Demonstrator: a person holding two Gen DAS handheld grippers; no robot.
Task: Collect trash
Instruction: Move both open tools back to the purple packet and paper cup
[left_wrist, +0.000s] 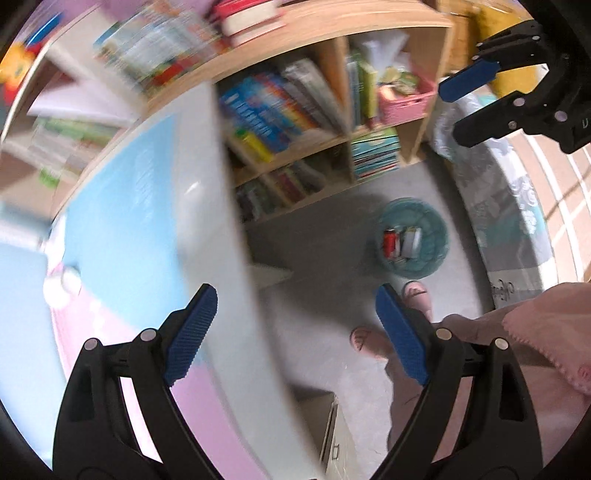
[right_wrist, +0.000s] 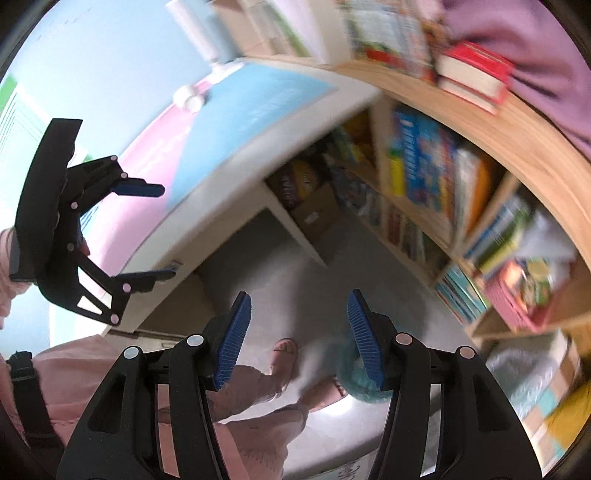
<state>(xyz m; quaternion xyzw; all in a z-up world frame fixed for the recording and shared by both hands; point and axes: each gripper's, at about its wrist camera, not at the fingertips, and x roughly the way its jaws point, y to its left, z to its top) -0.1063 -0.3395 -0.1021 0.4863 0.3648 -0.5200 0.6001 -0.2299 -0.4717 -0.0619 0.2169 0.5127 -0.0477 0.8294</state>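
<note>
— What did the trash bin (left_wrist: 413, 238) look like?
— A round teal basket, standing upright on the grey floor in front of the bookshelf.
— Anything inside?
— A red packet (left_wrist: 389, 240) beside a pale one (left_wrist: 412, 242), both lying at the bottom; blur hid their details.
— And on the desk?
— A crumpled white wad (left_wrist: 61, 286) sat on its top.

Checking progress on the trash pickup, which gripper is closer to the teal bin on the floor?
Right. The right gripper hangs almost over the teal bin; the left gripper hangs beside the desk edge, farther off.
</note>
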